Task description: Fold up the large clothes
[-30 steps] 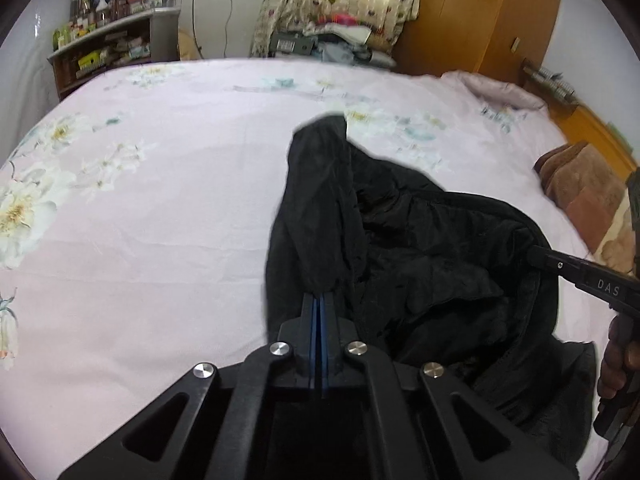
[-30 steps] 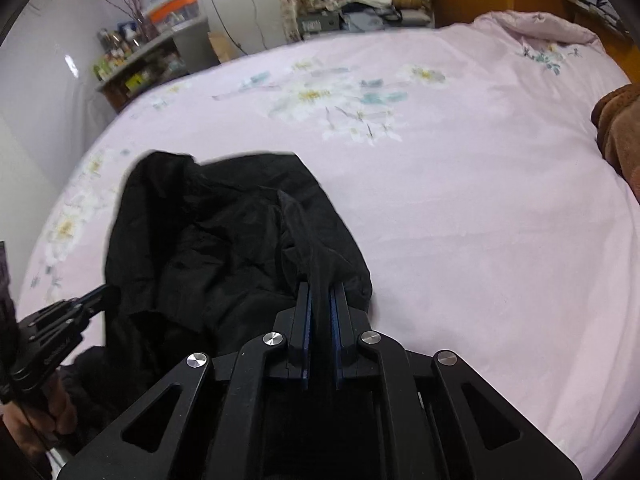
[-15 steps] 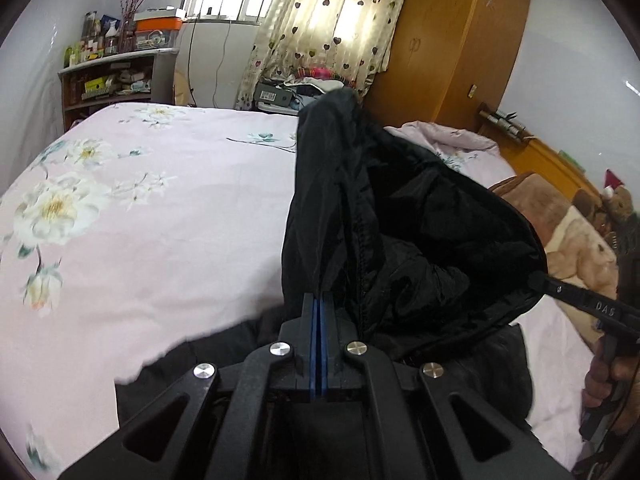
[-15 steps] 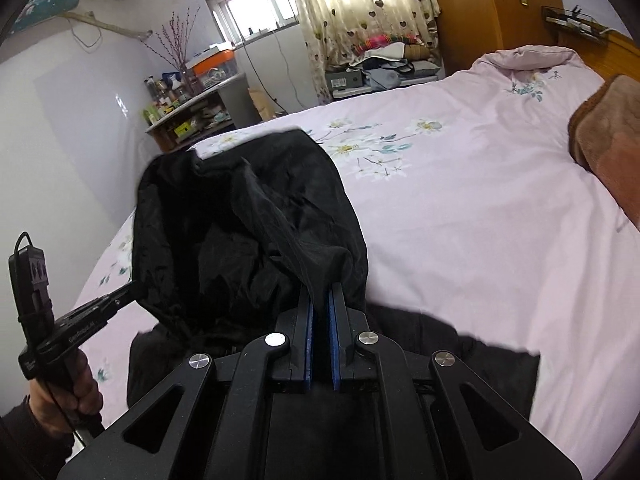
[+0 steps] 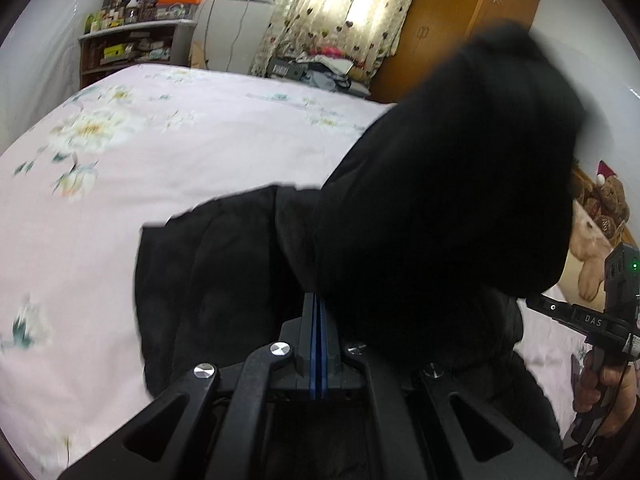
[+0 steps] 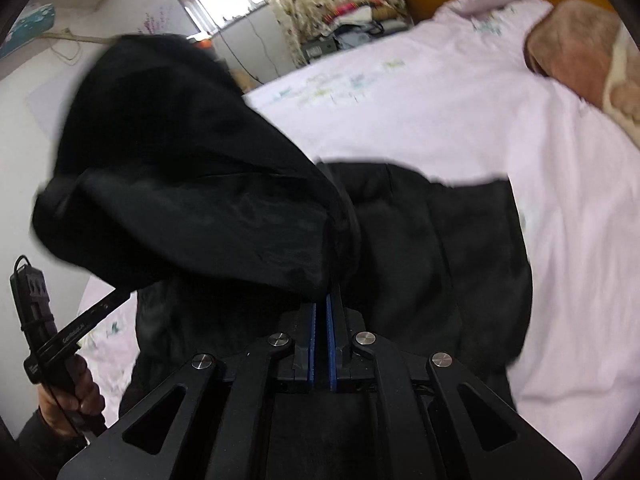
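1. Left gripper (image 5: 318, 300) jaws pressed together, pinching an edge of the black garment (image 5: 440, 200); the blue pads meet with cloth caught at the tips.
2. Right gripper (image 6: 320, 300) jaws also clamped, narrow gap between blue pads, black garment (image 6: 180, 168) fabric pinched at the tips.
3. Garment location: on the pink floral bed sheet (image 5: 140, 184), near the person's edge of the bed. Lower part lies flat on the sheet; upper part is lifted off the bed and bunches up in the air between the two grippers.
4. Left wrist view: lifted fabric fills the right half of the frame and is blurred; flat layer shows dark below and left of it.
5. Right wrist view: lifted fabric billows to the left, flat layer spreads to the right over the sheet (image 6: 520, 120).
6. Each camera catches the other tool: right hand (image 5: 604, 384) holding its handle at the far right edge, left hand (image 6: 72, 396) at lower left.
7. Background: brown blanket (image 6: 576, 52) on the right side of the bed, heart-print curtain (image 5: 340, 4), wooden wardrobe (image 5: 460, 12), cluttered shelf (image 5: 132, 44), teddy bears (image 5: 600, 208) by the bed.
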`<state>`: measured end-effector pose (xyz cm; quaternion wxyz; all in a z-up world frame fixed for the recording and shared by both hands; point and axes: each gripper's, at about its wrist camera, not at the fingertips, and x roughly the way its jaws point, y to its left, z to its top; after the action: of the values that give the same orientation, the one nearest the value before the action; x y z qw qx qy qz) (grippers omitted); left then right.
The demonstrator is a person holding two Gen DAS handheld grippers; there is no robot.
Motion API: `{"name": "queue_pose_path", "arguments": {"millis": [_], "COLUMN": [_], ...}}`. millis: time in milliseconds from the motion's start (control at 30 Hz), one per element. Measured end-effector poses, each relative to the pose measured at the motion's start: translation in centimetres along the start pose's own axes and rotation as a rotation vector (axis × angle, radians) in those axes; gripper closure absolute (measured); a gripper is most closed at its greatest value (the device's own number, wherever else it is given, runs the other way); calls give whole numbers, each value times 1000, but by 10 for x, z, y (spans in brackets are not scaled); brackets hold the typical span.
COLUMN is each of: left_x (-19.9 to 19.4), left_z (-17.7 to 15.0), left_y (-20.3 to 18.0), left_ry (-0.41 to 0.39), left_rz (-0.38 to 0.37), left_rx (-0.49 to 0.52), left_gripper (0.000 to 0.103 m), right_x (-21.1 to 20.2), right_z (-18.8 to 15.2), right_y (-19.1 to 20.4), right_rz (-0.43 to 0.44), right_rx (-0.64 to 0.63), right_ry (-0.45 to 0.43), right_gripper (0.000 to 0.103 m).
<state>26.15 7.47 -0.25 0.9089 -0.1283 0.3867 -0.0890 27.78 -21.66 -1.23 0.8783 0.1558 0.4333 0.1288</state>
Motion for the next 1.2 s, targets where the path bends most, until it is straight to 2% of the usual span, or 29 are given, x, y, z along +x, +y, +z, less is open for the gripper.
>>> {"name": "queue_pose_path", "arguments": {"millis": [167,300,367,433,467,500,533,567,700,733,767,867,967,1000,1067,1200], "left_x": [-6,-19,-28,-34,-35,-35,-34,-33,-26,-24,-21,-17,10,22,39,47], "left_z": [-20,-32,-34,-31,-34,-31,-28,-22,-19,-18,-17,-24,-40,-47,-61,-64], "left_y": [13,24,27,29,29,27,26,23,7,1,-5,-10,0,6,16,14], "left_ry": [53,62,56,39,35,32,26,14,-4,-4,-4,-9,62,106,151,140], "left_rz": [36,50,50,46,39,24,16,15,-26,-35,-46,-57,-7,21,39,68], "left_rx": [-13,-39,-62,-82,-91,-102,-109,-114,-91,-77,-59,-32,-35,-49,-72,-60], "left_gripper": [102,102,101,100,93,87,70,59,58,58,58,58,58,60,74,74], "right_x": [1,-7,-12,-14,-12,-8,-3,5,37,44,49,47,59,65,75,84], "right_z": [-25,-35,-33,-31,-27,-27,-26,-22,-18,-18,-17,-27,-50,-55,-63,-63], "right_y": [-10,-12,-10,-4,1,4,8,13,20,23,28,37,33,29,21,25], "right_rz": [-1,27,66,107,131,143,150,159,163,163,149,154,105,89,79,48], "right_rx": [19,54,78,92,99,105,112,119,147,145,134,121,116,120,141,101], "right_ry": [59,88,79,68,65,65,68,79,140,154,159,133,167,183,207,208], "right_gripper": [100,100,93,73,59,56,56,56,57,84,99,99,100,100,100,100]}}
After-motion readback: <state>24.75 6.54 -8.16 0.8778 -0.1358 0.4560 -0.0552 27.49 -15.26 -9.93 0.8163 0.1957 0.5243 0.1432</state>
